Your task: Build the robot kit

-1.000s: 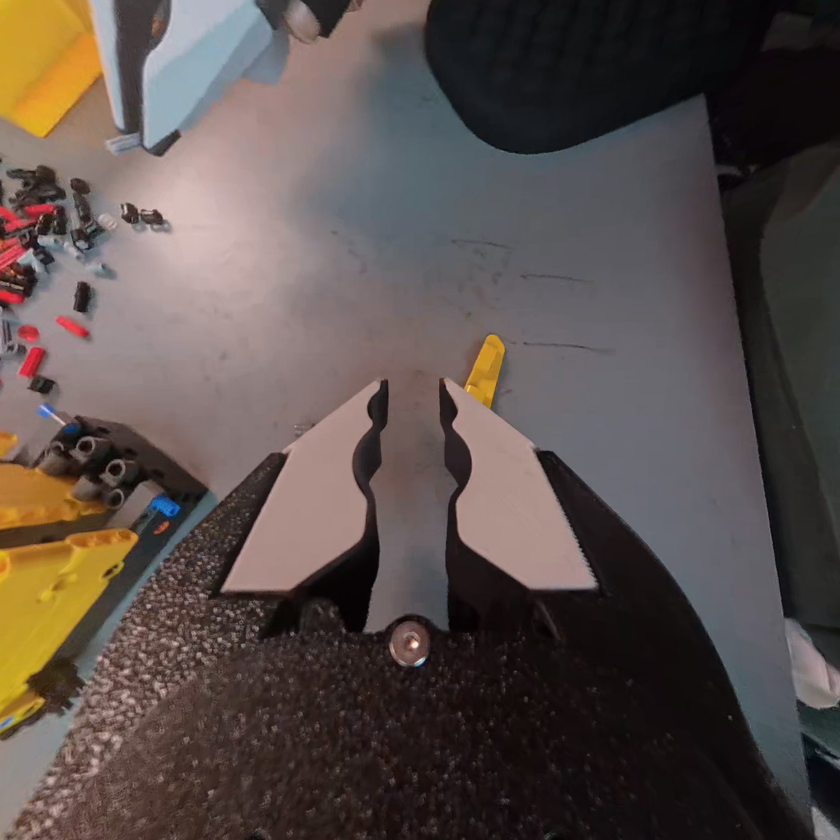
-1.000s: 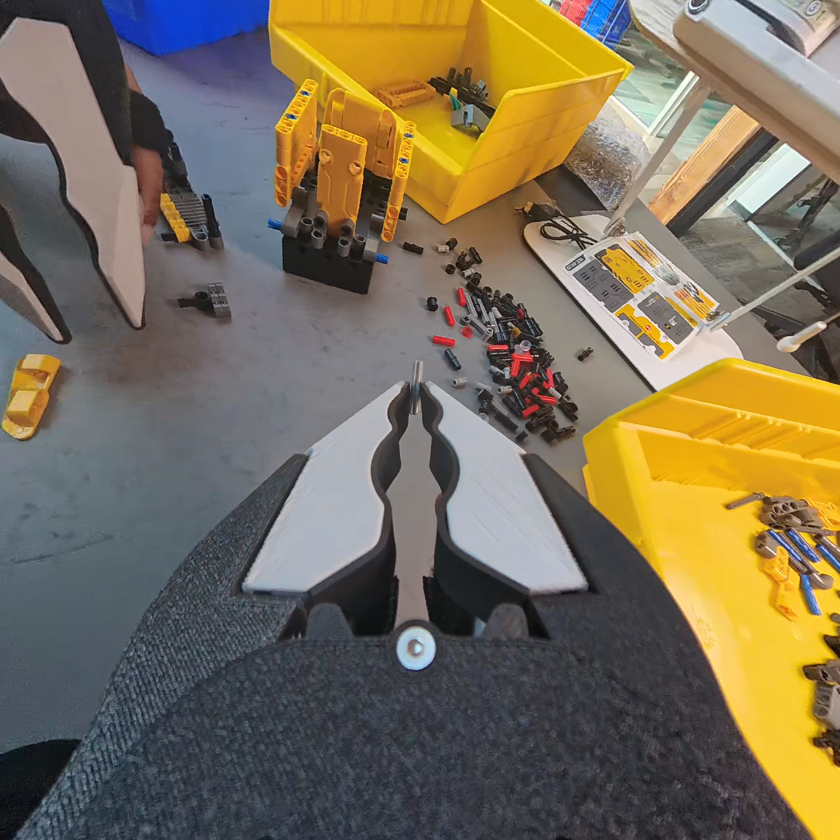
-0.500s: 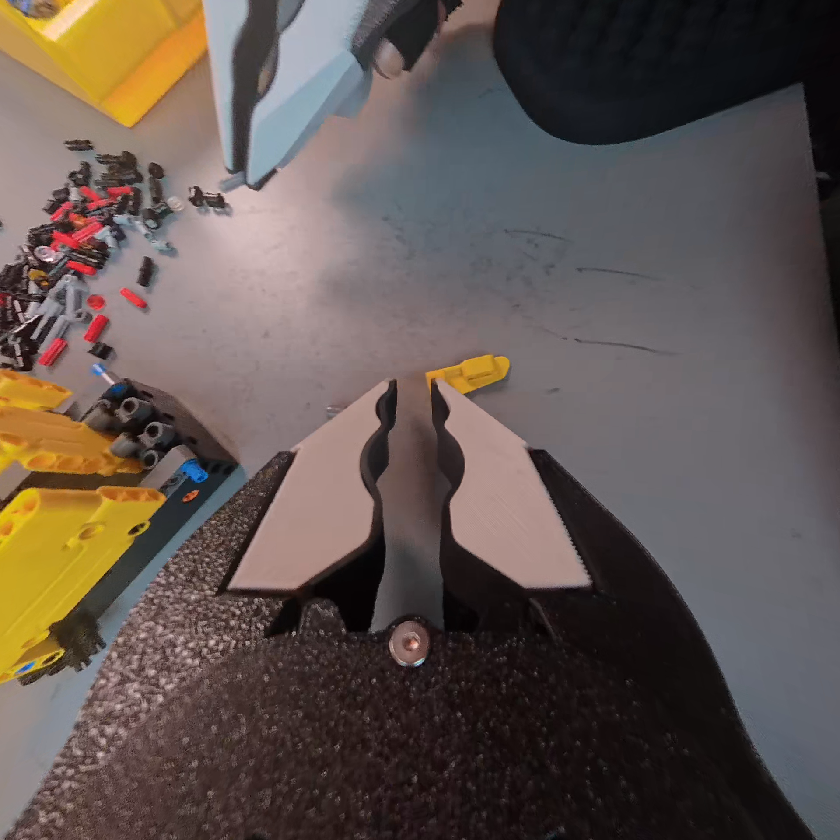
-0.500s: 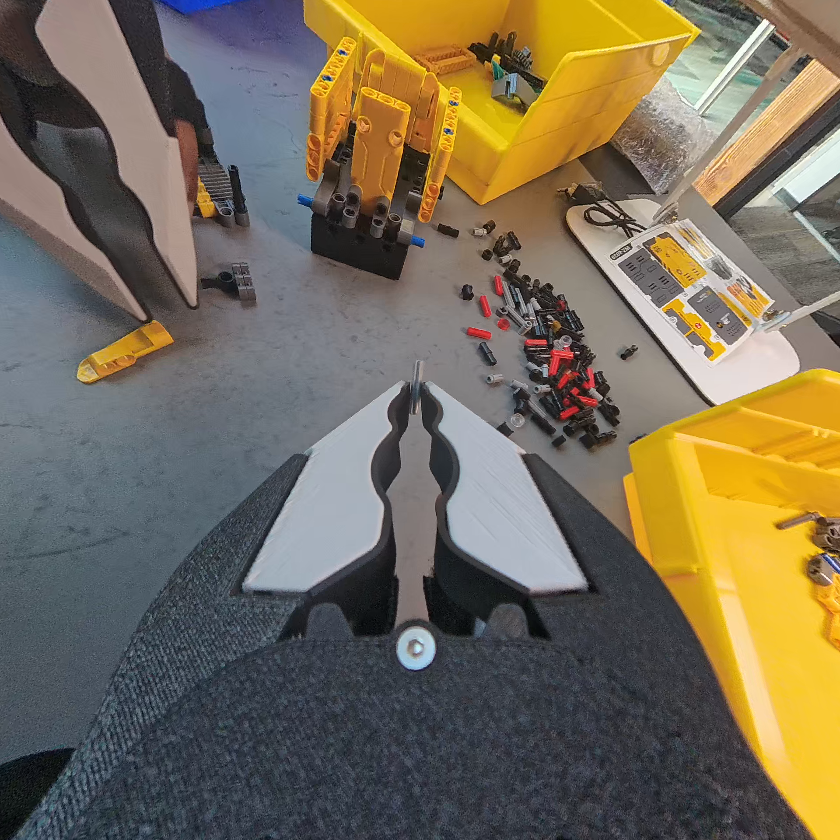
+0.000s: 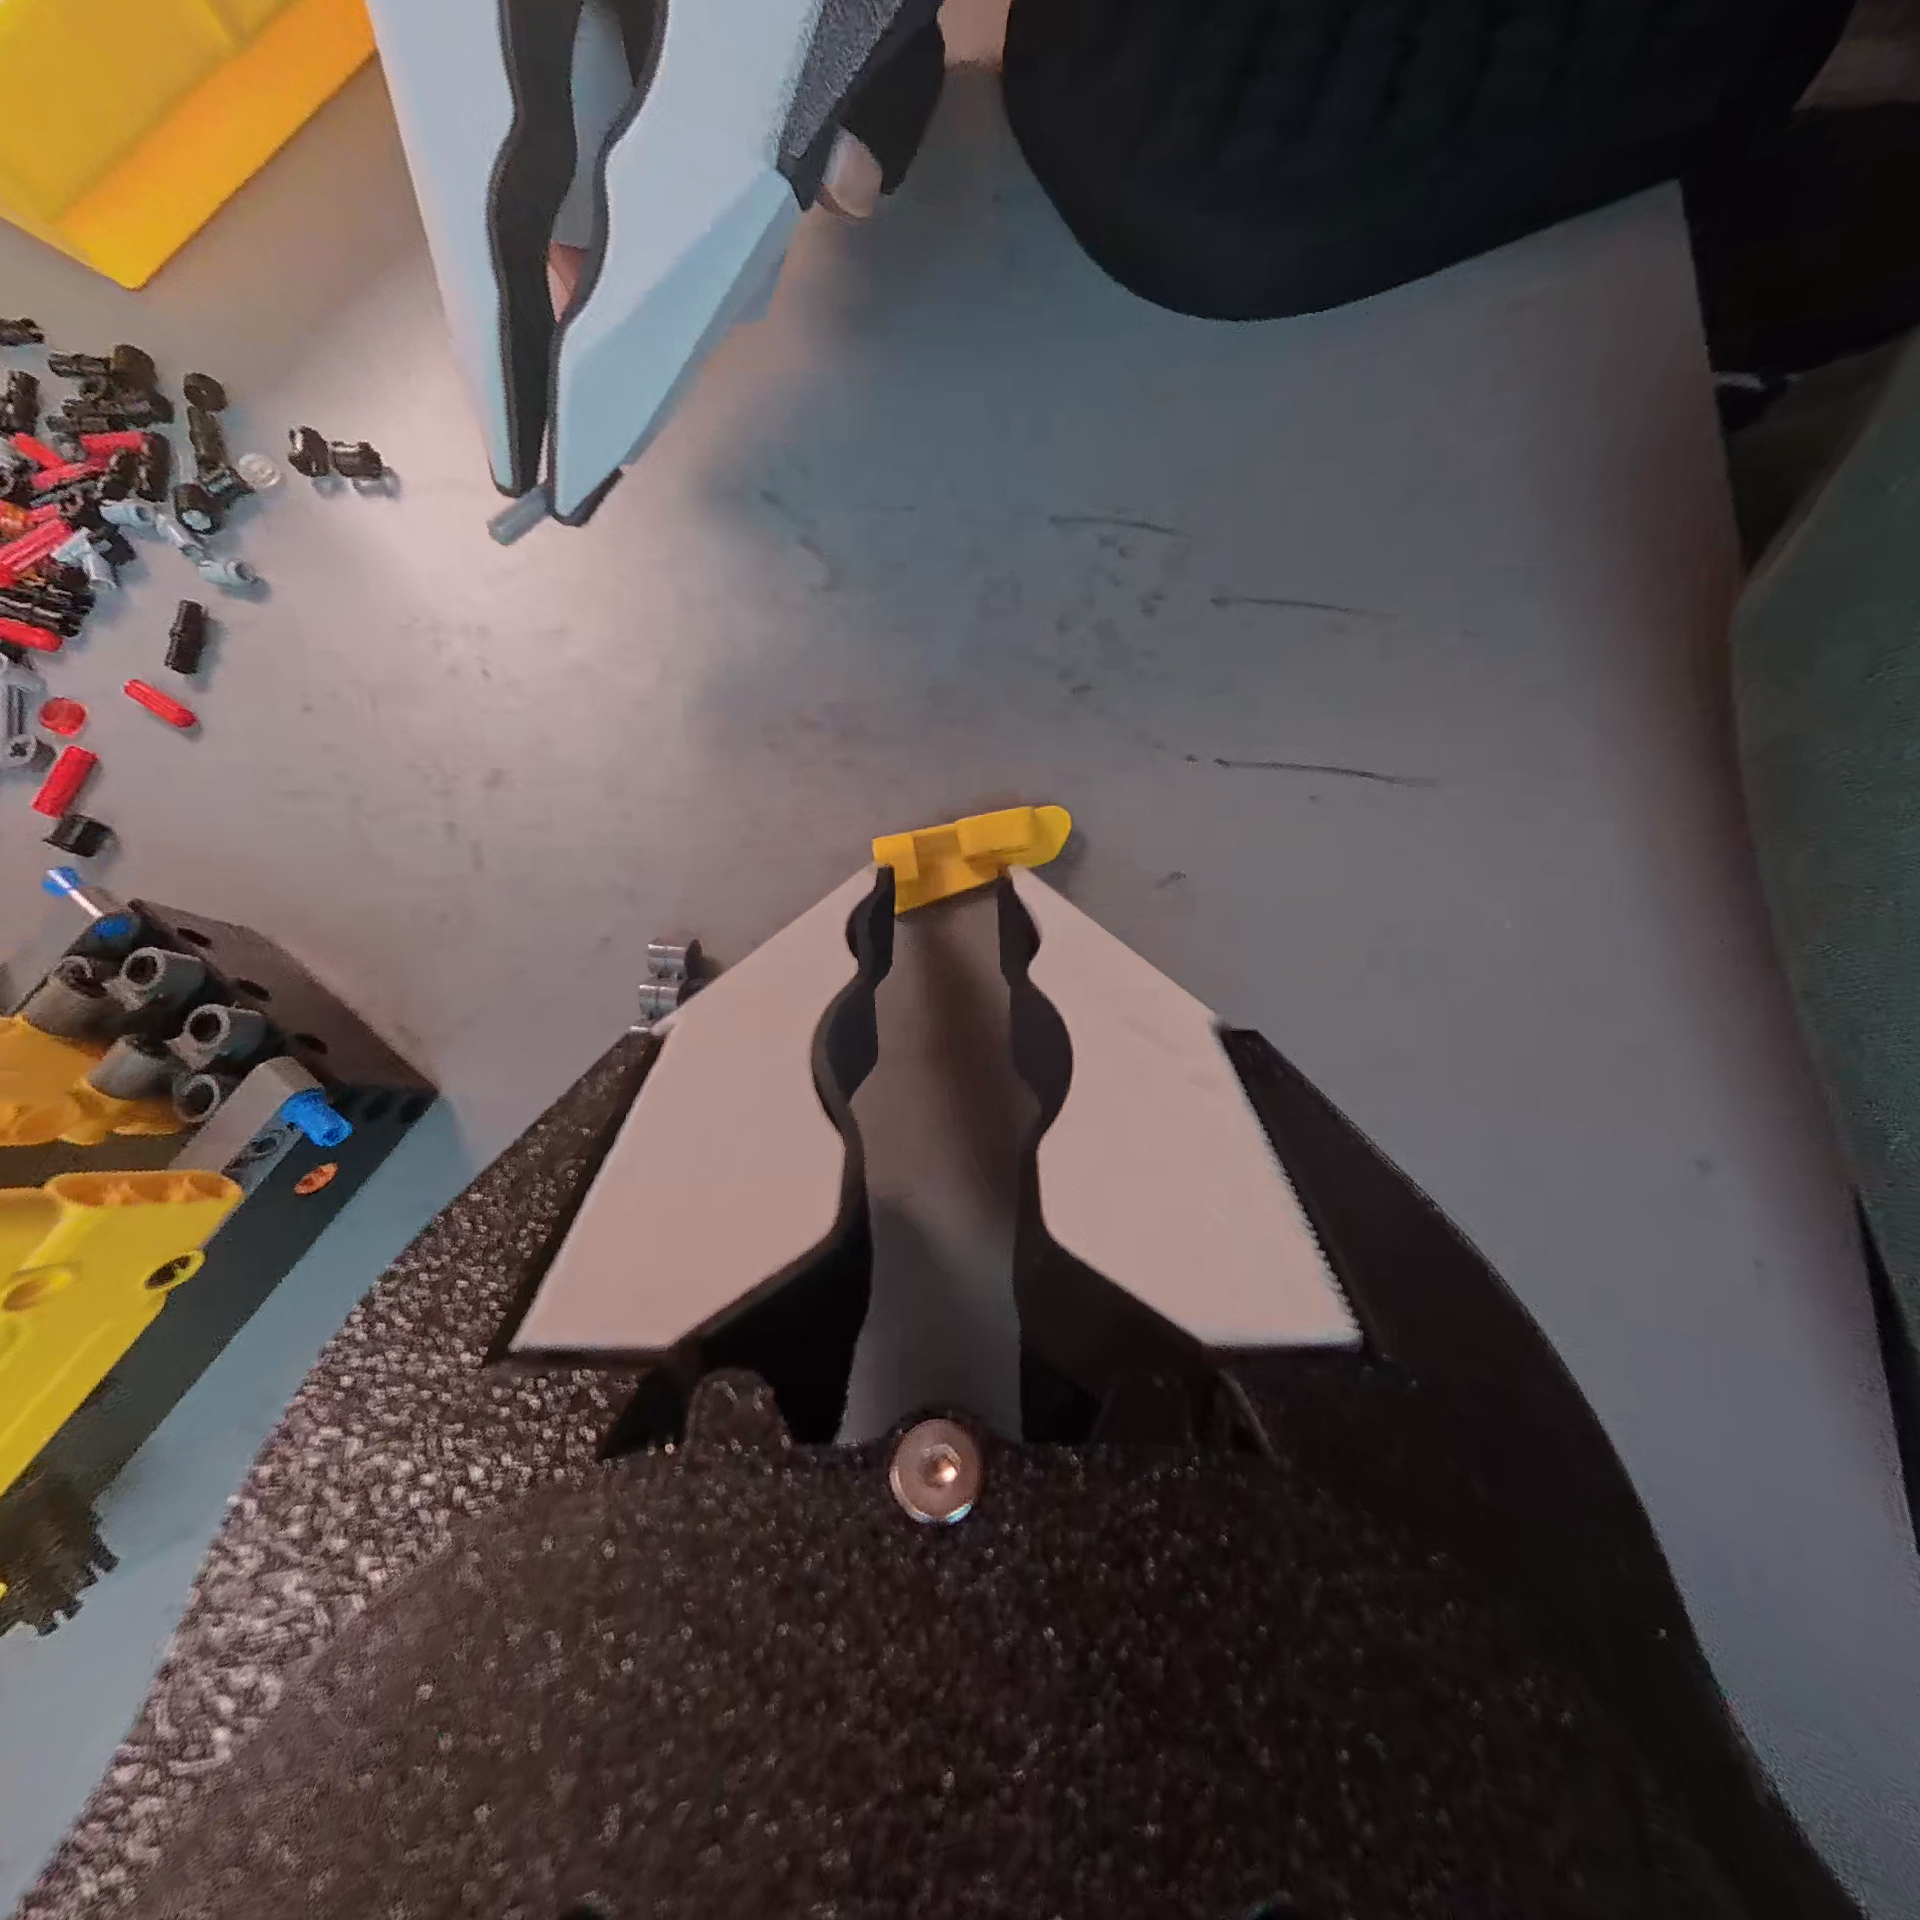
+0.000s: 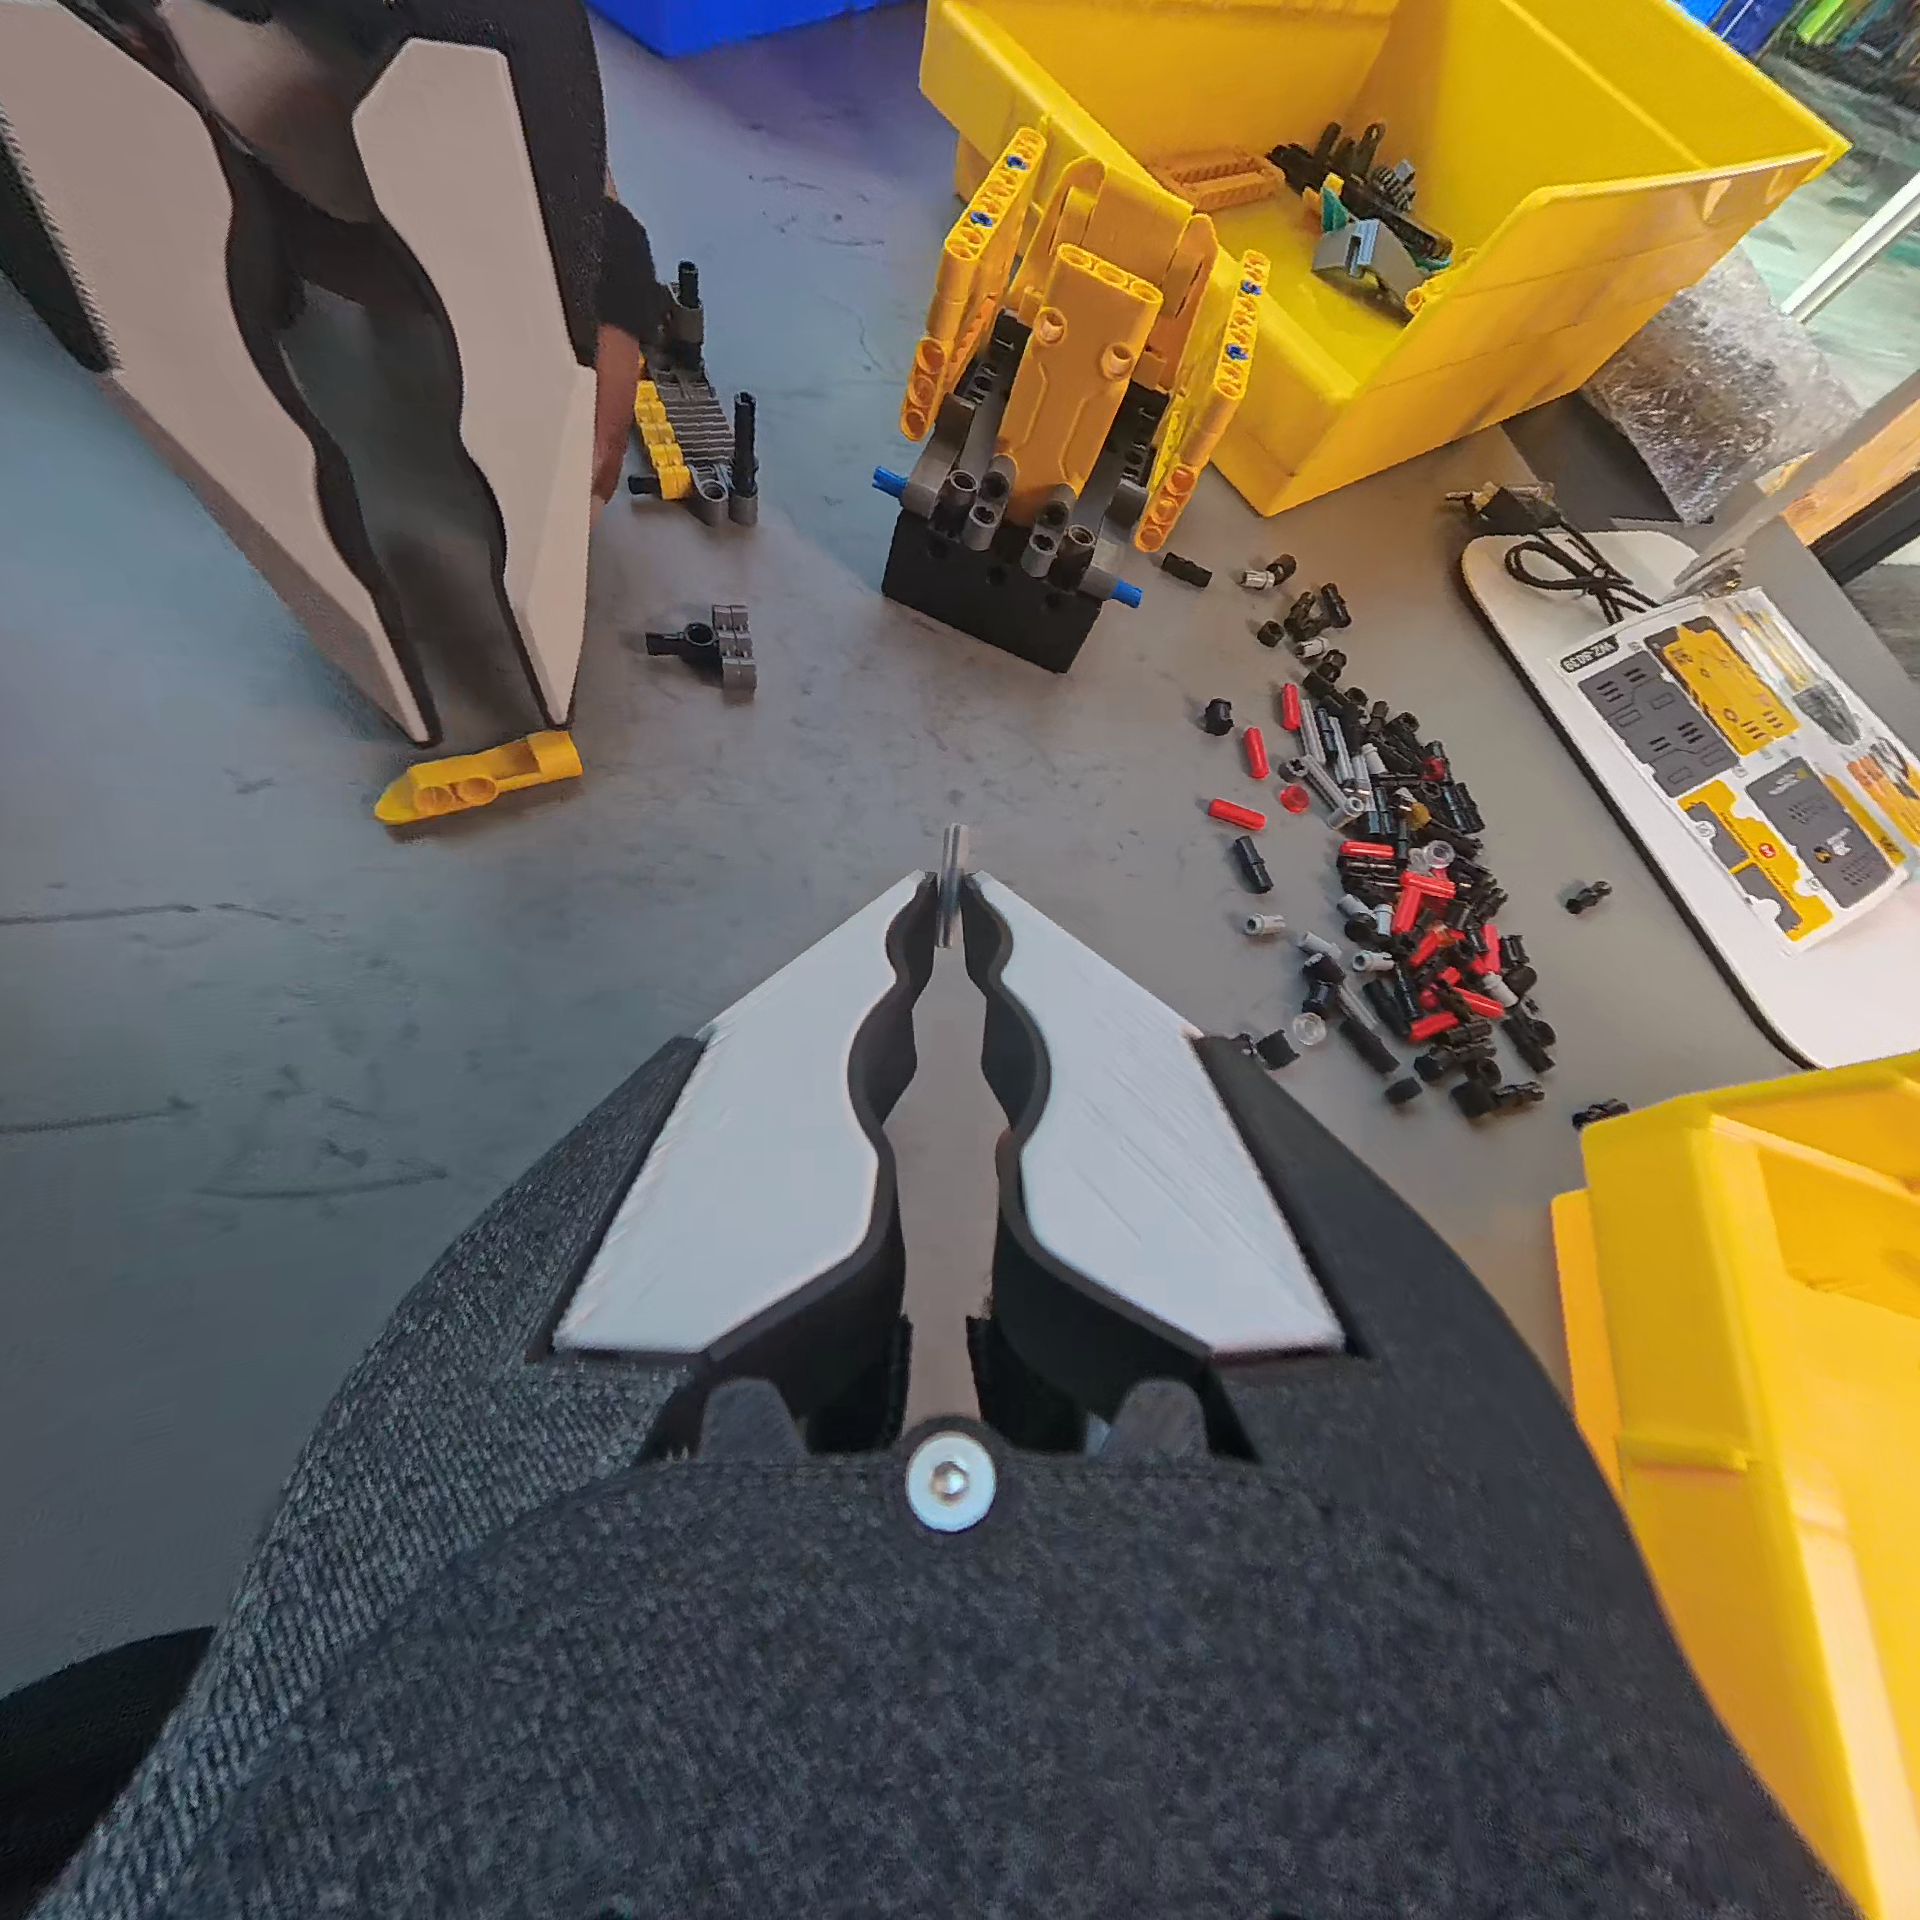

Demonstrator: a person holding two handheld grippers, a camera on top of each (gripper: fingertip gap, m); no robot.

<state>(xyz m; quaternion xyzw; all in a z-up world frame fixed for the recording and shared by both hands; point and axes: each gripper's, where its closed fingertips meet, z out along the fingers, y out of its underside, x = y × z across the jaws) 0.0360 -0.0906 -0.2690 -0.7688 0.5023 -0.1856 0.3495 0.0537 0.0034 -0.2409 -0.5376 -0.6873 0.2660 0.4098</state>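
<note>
My left gripper (image 5: pixel 943 883) is open, its tips just above a small yellow beam piece (image 5: pixel 971 850) that lies flat on the grey table. The piece and the left gripper (image 6: pixel 488 727) above it also show in the right wrist view, where the piece (image 6: pixel 478 774) lies at the tips. My right gripper (image 6: pixel 948 883) is shut on a thin grey axle pin (image 6: pixel 951 878) that sticks out past the tips. In the left wrist view the right gripper (image 5: pixel 535 488) hangs over the table with the pin (image 5: pixel 516 517) at its end.
A yellow and black brick model (image 6: pixel 1060 416) stands at mid table. A pile of small red, black and grey pins (image 6: pixel 1392 894) lies to its right. Yellow bins (image 6: pixel 1455 208) (image 6: pixel 1766 1351), a white board with a leaflet (image 6: pixel 1714 748), small grey sub-assemblies (image 6: pixel 691 426) (image 6: pixel 717 644). One gripper's finger ends stand about 10 cm off the other's.
My left gripper has turned and come down so the yellow piece now lies crosswise at its tips. My right gripper, still holding the pin, has moved closer to the left one.
</note>
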